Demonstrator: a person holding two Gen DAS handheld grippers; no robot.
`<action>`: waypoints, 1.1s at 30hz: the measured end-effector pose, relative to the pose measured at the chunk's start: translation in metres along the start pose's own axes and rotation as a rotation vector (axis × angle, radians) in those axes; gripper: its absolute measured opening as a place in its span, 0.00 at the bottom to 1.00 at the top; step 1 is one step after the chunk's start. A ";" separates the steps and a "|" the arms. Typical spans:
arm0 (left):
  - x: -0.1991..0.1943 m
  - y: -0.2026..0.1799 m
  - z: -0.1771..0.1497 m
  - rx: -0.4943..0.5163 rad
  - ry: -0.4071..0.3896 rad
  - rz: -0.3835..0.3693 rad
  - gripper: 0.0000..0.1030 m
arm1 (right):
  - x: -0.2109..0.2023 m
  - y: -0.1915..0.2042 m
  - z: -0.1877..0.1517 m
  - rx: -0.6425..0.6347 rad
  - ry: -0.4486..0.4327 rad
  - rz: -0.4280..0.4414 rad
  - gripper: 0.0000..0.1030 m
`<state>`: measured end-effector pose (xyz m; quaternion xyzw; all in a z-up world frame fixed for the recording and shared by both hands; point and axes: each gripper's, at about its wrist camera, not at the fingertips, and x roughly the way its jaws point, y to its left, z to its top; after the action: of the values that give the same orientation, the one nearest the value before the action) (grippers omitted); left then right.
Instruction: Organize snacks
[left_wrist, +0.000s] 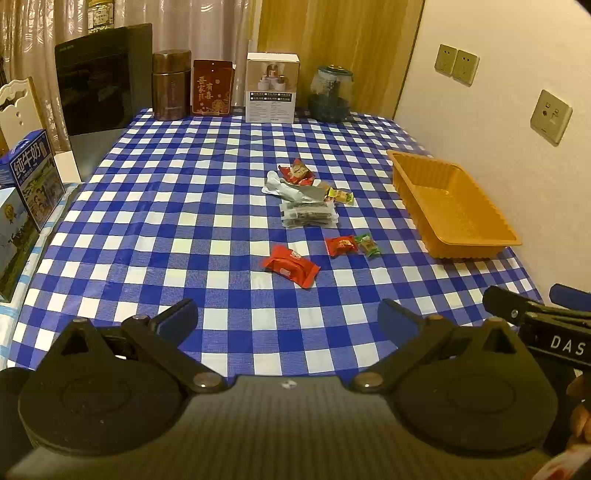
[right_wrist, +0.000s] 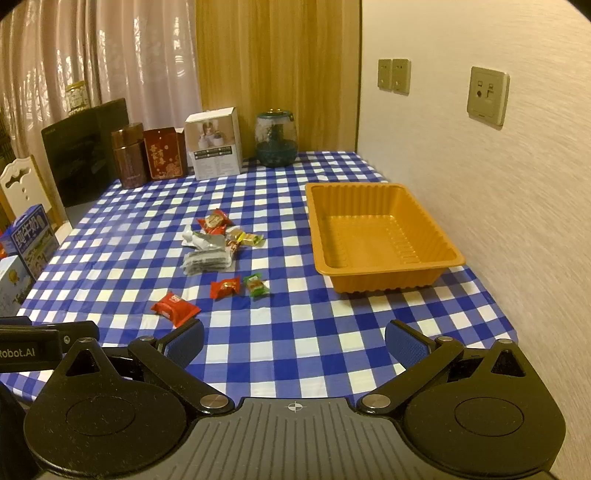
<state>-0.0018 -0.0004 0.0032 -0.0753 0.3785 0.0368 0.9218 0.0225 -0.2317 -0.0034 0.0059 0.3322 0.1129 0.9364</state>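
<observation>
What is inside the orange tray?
Nothing yet. The orange tray shows only its bare ribbed floor in both views. The near wall hides a thin strip of the floor.

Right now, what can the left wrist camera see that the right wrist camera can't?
Only the left wrist view shows the person's hand at its right edge and the right gripper from the side.

Only the right wrist view shows the orange tray's near wall face-on, and the left gripper's body with "Robot.AI" on it.

Both show the checked tablecloth, the scattered snacks such as the big red packet and green candy, the empty tray, the glass jar, and wide-open jaws holding nothing.
</observation>
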 end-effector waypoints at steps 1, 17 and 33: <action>0.000 0.000 0.000 0.001 -0.001 0.000 1.00 | 0.000 0.000 0.000 0.001 0.000 0.000 1.00; -0.001 -0.002 0.001 0.000 -0.001 0.001 1.00 | 0.001 -0.002 0.001 0.000 -0.002 0.000 1.00; -0.001 -0.002 0.002 -0.002 0.000 0.000 1.00 | 0.000 -0.001 0.001 0.000 -0.003 -0.002 1.00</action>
<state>-0.0010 -0.0018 0.0053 -0.0761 0.3783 0.0371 0.9218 0.0234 -0.2326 -0.0029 0.0056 0.3308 0.1121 0.9370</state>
